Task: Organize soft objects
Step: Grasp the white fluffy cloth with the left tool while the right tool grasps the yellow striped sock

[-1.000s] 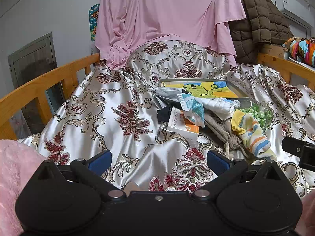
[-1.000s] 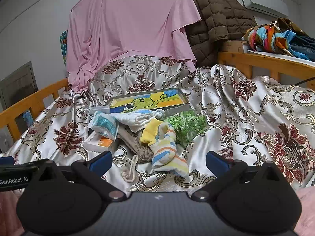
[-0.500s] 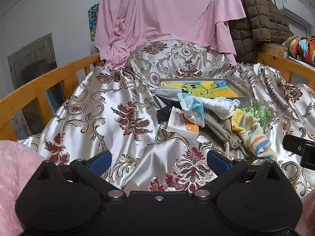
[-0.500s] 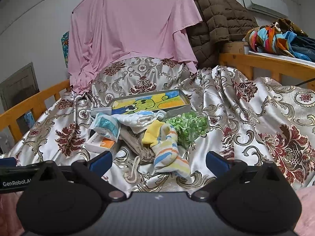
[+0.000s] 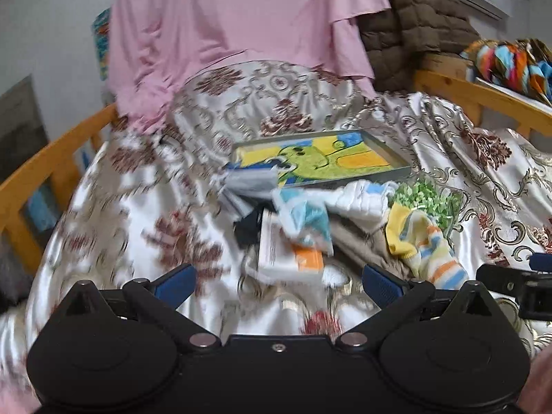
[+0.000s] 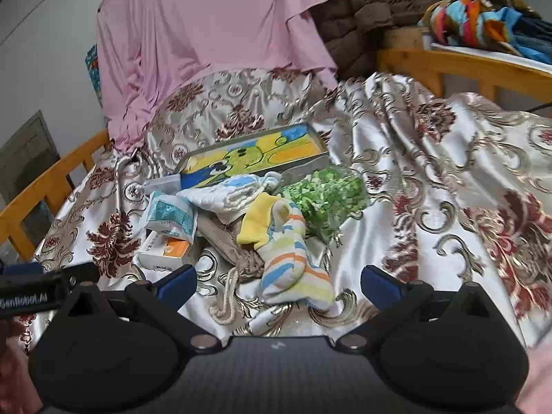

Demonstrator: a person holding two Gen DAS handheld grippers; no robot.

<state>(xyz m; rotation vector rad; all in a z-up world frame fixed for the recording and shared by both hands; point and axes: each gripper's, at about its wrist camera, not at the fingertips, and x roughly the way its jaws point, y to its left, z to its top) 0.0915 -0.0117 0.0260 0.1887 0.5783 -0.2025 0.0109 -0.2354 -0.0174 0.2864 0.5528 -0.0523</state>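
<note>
Hovering low over the satin spread [image 6: 396, 179], both tongs spread wide and empty: left gripper [image 5: 276, 281] with its blue pads [image 5: 176, 281] far apart above bare cloth just short of the pile, right gripper [image 6: 277, 281] equally agape, nothing between its fingers [image 6: 379, 283] but the toe of the striped sock [image 6: 293, 269] lying on the spread. Just ahead of the right one, a heap of soft things: sock draped over a tan pouch [image 6: 231, 241] with a white cord [image 6: 224, 296] trailing toward the camera; green sprigs [image 6: 324, 196] just right of the sock; a white-and-blue cloth [image 6: 234, 195] behind it; a teal packet [image 6: 170, 215] resting on a white-and-orange box [image 6: 162, 253] to the left. Behind the heap, touching it, a flat tray [image 6: 255, 155] printed yellow, green and blue. Blurred in the left view, the same pile ahead and slightly right, sock [image 5: 424, 245] nearest the right gripper's tip [image 5: 507, 281] at the frame edge. Farther back, a pink sheet [image 6: 214, 41] hung over the spread, a brown quilted coat [image 6: 365, 10] beside it, wooden rails [image 6: 51, 186] on both sides, bright folded clothes [image 6: 483, 24] on a shelf at right.
</note>
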